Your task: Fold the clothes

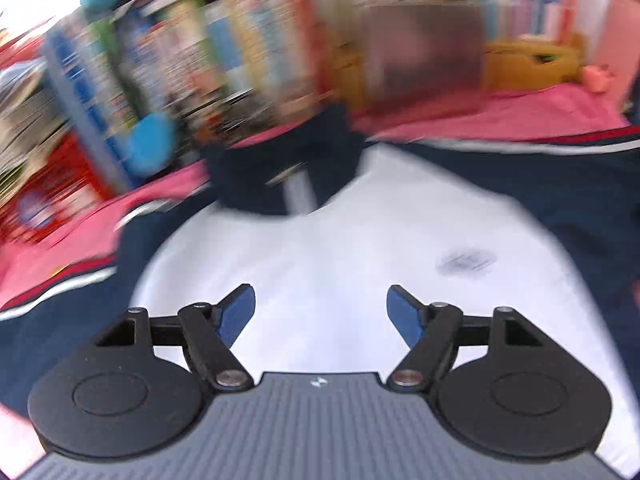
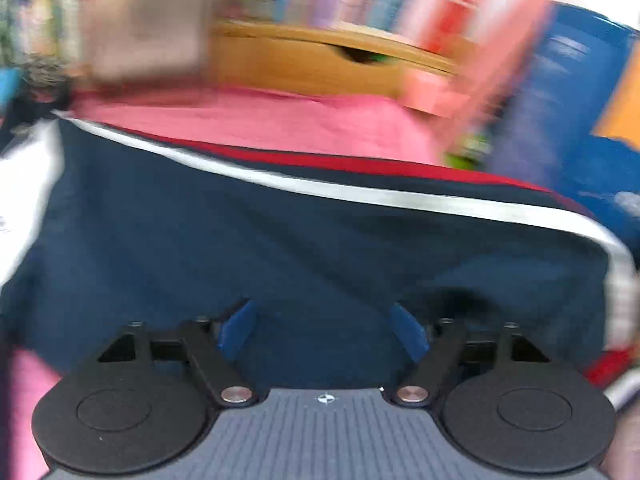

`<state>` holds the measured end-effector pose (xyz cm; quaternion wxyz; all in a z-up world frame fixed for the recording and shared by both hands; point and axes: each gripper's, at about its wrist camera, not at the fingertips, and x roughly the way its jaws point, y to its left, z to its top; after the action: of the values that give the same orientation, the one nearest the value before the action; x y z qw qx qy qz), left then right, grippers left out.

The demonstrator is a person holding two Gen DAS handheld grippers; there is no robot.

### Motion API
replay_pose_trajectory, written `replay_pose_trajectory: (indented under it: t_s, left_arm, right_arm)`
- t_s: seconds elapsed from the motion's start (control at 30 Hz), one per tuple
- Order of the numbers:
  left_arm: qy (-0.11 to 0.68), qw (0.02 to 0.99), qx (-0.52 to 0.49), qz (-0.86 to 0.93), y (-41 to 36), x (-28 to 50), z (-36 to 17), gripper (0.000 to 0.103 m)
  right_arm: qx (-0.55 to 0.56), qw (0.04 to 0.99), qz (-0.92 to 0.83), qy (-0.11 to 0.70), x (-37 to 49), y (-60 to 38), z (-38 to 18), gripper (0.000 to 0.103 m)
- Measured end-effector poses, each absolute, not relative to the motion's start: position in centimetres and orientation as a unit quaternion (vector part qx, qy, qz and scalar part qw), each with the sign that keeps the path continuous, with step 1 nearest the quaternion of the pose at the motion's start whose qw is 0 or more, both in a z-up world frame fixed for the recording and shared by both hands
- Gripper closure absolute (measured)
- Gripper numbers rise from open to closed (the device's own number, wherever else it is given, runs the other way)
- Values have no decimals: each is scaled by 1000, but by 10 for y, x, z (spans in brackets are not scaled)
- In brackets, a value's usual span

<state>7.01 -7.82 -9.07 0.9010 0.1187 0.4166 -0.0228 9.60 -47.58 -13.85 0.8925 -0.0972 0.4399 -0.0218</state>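
Note:
A navy and white jacket lies spread on a pink cloth. Its white chest panel faces up, with a navy collar at the far side and a small dark logo. My left gripper is open and empty just above the white panel. In the right wrist view, my right gripper is open and empty over the jacket's navy sleeve, which has a white and red stripe along its far edge. Both views are motion-blurred.
Shelves of colourful books stand behind the pink cloth. A wooden box sits at the back in the right wrist view, also visible in the left wrist view. A blue box stands at the right.

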Motion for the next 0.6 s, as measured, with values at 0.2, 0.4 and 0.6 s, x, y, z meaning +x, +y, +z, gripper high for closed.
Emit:
replay_pose_trajectory:
  t_s: [0.2, 0.4, 0.6]
  left_arm:
    - [427, 896, 115, 29, -26, 50, -102, 28]
    - [388, 914, 92, 67, 34, 51, -94, 28]
    - [364, 920, 59, 134, 125, 77, -99, 28]
  right_arm:
    - [-167, 899, -6, 404, 85, -407, -110, 34]
    - [-64, 896, 186, 397, 70, -283, -103, 33]
    - [-41, 886, 142, 440, 95, -237, -137, 33]
